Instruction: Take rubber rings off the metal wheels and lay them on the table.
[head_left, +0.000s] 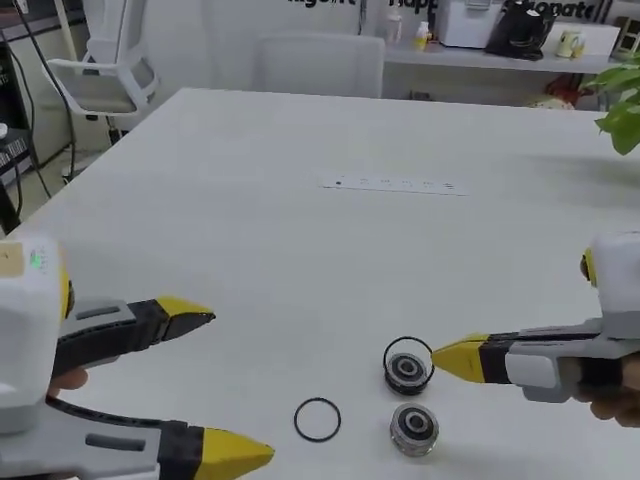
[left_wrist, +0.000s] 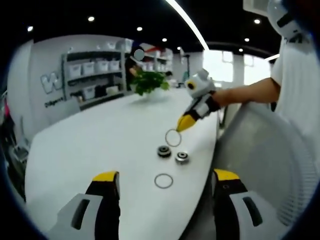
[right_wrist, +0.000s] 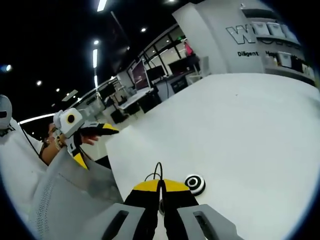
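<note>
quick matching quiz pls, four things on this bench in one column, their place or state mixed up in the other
Things:
1 left gripper
2 right gripper
3 loose ring
4 plant

States:
a lies flat on the table
b jaws wide open
c green, at the far right edge
d jaws shut on the pinched ring

Pairs: 1-b, 2-d, 3-a, 4-c

Black ring (head_left: 297, 419), white table (head_left: 300, 200)

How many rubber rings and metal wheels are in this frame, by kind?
Rubber rings: 2, one flat on the table, one pinched by the right gripper
Metal wheels: 2
Total: 4
</note>
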